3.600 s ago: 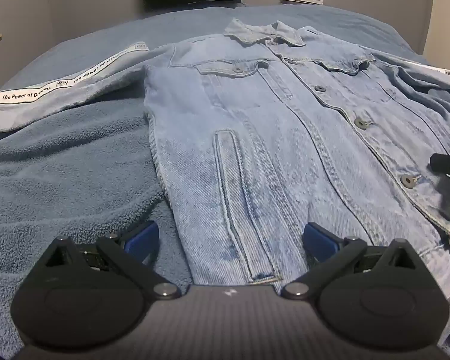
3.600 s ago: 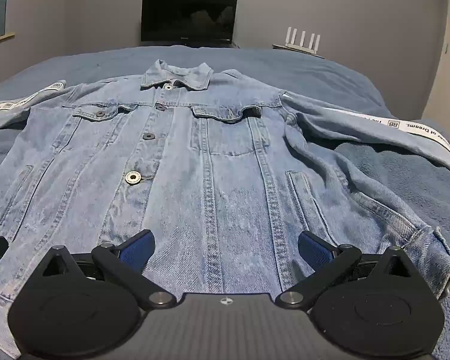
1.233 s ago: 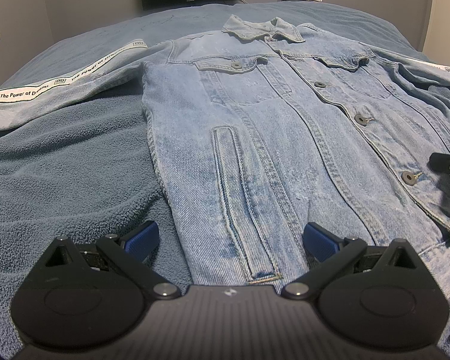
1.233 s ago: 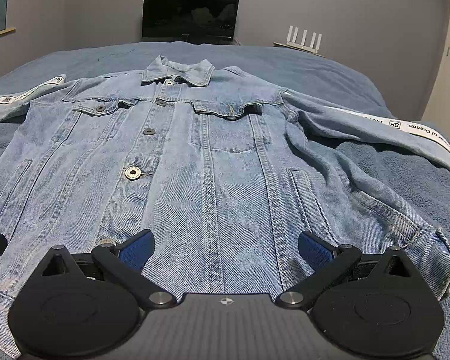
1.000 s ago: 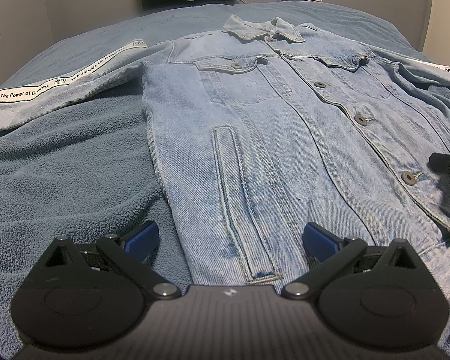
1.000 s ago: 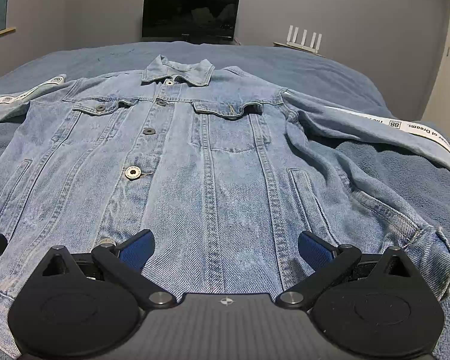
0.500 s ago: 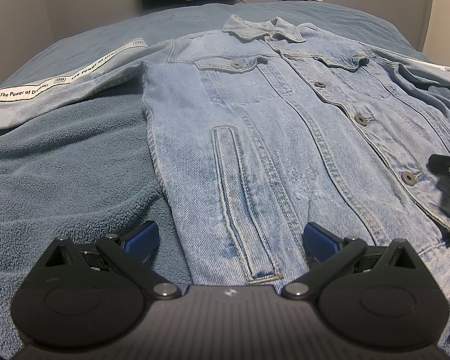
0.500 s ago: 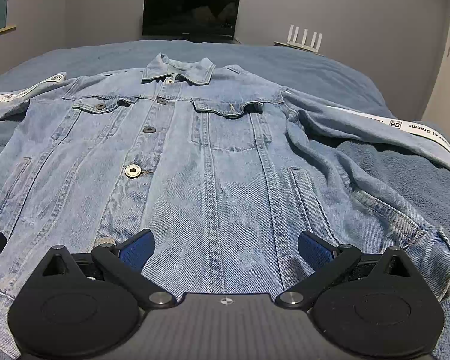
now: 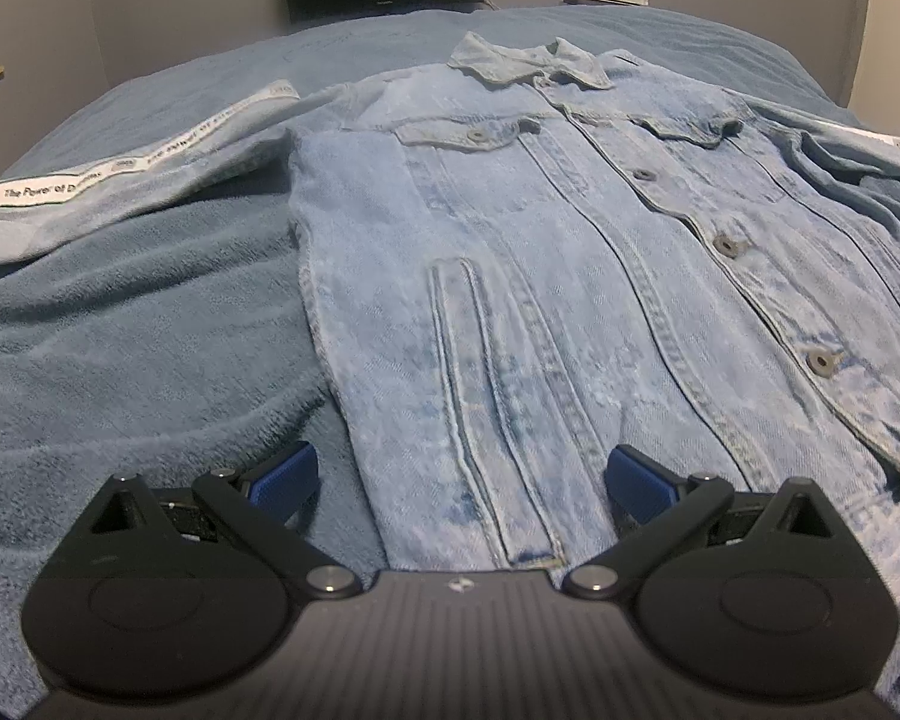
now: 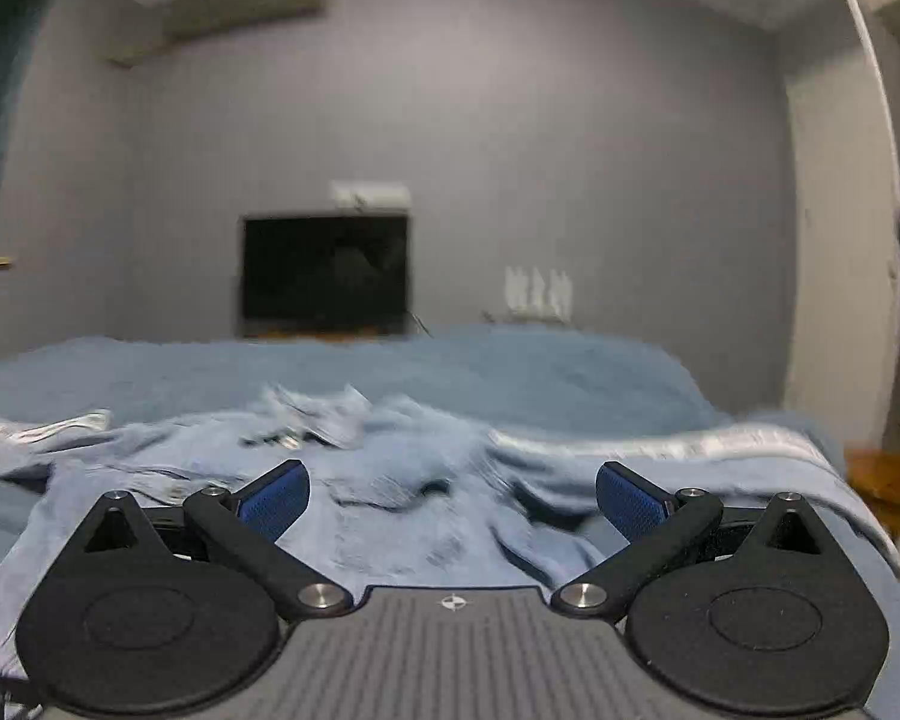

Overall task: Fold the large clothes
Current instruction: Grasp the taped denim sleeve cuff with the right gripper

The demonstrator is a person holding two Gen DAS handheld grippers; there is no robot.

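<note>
A light blue denim jacket (image 9: pixel 570 252) lies front up and buttoned on the bed, collar at the far end, sleeves spread to both sides. Its left sleeve (image 9: pixel 120 180) carries a white printed strip. My left gripper (image 9: pixel 462 477) is open just above the jacket's hem, nothing between its blue pads. In the right wrist view the jacket (image 10: pixel 390 480) is blurred and seen at a low angle. My right gripper (image 10: pixel 453 495) is open over it and holds nothing. The right sleeve (image 10: pixel 720 444) runs off to the right.
A blue fleece blanket (image 9: pixel 120 348) covers the bed under the jacket. At the far wall stand a dark screen (image 10: pixel 324 285) and a white router (image 10: pixel 537 291). A wooden piece of furniture (image 10: pixel 888 480) sits beside the bed at the right.
The right gripper has tilted sharply upward, so its view now shows the wall and a blurred jacket. It has left the left wrist view. The left gripper has barely moved.
</note>
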